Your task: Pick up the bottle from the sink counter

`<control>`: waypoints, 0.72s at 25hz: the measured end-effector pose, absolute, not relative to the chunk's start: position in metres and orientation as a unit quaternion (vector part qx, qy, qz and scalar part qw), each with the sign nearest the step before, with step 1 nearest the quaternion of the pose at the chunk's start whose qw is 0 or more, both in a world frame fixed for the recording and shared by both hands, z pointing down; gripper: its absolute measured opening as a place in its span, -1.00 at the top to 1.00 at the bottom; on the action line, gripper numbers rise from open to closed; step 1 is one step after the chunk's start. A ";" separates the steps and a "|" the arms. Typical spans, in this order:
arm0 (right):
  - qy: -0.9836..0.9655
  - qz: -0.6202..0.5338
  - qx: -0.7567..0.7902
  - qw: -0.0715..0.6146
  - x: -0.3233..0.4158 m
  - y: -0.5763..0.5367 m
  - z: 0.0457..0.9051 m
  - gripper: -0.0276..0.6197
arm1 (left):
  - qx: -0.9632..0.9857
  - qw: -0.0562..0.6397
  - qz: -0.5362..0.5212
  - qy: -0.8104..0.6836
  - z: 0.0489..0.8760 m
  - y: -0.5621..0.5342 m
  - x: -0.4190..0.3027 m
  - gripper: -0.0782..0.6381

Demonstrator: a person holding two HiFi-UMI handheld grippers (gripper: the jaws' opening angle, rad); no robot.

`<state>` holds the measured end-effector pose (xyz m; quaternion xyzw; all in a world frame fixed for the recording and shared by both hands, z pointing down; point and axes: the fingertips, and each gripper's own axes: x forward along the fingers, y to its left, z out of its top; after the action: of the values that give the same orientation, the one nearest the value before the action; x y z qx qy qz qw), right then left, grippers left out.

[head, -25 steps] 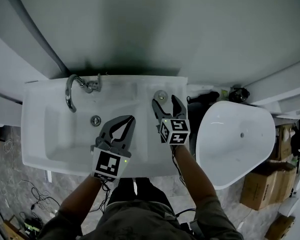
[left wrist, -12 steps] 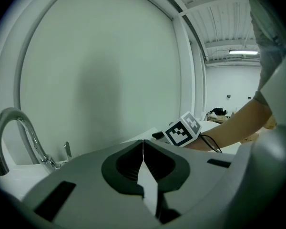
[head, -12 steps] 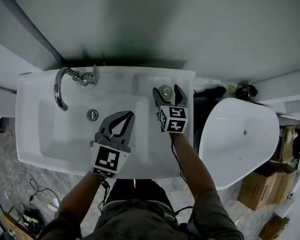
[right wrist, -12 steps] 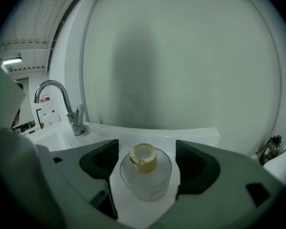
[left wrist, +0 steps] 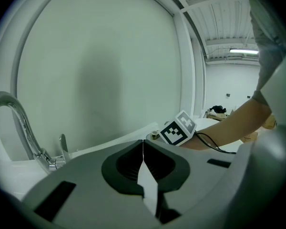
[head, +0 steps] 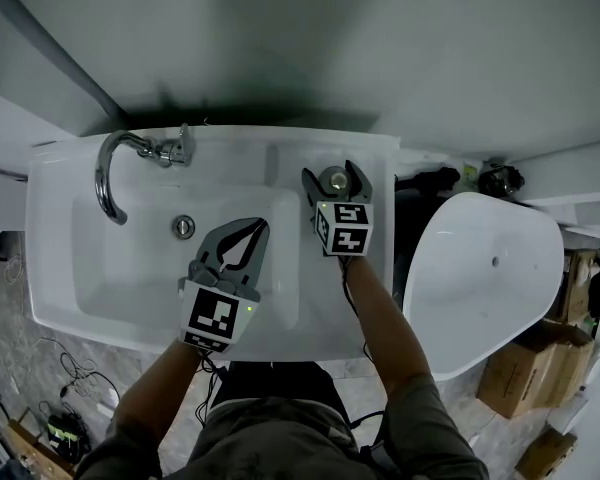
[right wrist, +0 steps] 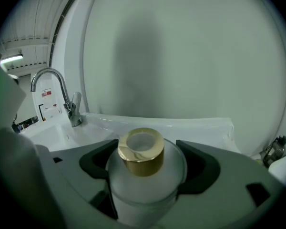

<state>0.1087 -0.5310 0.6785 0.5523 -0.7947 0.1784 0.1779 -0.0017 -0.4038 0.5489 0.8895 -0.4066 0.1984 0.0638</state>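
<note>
A frosted bottle [head: 332, 180] with a gold cap [right wrist: 142, 151] stands upright on the white sink counter [head: 280, 158], right of the basin. My right gripper [head: 332, 172] is open, and its jaws have just been opening. The bottle [right wrist: 148, 185] stands between the two jaws, one on each side of its shoulder, and I see no pad pressing on it. My left gripper [head: 258, 228] hangs over the basin with its jaws shut tip to tip on nothing; in the left gripper view [left wrist: 143, 143] they meet in a thin line.
A chrome faucet [head: 110, 168] curves over the basin at the back left, and the drain [head: 183, 226] lies below it. A white toilet bowl [head: 480, 268] stands right of the counter. Cardboard boxes [head: 520, 378] sit on the floor at far right. The wall is close behind.
Both grippers have sunk toward the sink. The right gripper has slid forward, so the bottle now sits deeper between its jaws. The left gripper stays shut over the basin.
</note>
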 end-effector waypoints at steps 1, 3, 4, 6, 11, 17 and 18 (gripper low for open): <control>-0.794 0.179 0.551 0.183 0.108 -0.532 0.682 -0.12 | 0.890 0.065 0.199 -0.406 0.551 -0.404 -0.002 0.73; -0.792 0.179 0.551 0.193 0.108 -0.534 0.687 -0.12 | 0.890 0.066 0.199 -0.404 0.554 -0.403 -0.003 0.73; -0.791 0.179 0.552 0.195 0.108 -0.534 0.688 -0.12 | 0.890 0.067 0.199 -0.405 0.555 -0.402 -0.005 0.73; -0.788 0.176 0.556 0.196 0.109 -0.534 0.687 -0.12 | 0.889 0.070 0.199 -0.407 0.557 -0.402 -0.008 0.73; -0.781 0.168 0.567 0.200 0.112 -0.535 0.687 -0.11 | 0.887 0.068 0.196 -0.413 0.557 -0.401 -0.015 0.73; -0.784 0.169 0.564 0.197 0.111 -0.530 0.682 -0.11 | 0.884 0.063 0.191 -0.422 0.551 -0.398 -0.026 0.73; -0.786 0.168 0.563 0.194 0.111 -0.528 0.678 -0.11 | 0.884 0.061 0.191 -0.423 0.550 -0.398 -0.027 0.73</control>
<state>0.1109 -0.5284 0.6779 0.5632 -0.7855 0.1682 0.1937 -0.0268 -0.3980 0.5497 0.8838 -0.4227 0.1908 0.0611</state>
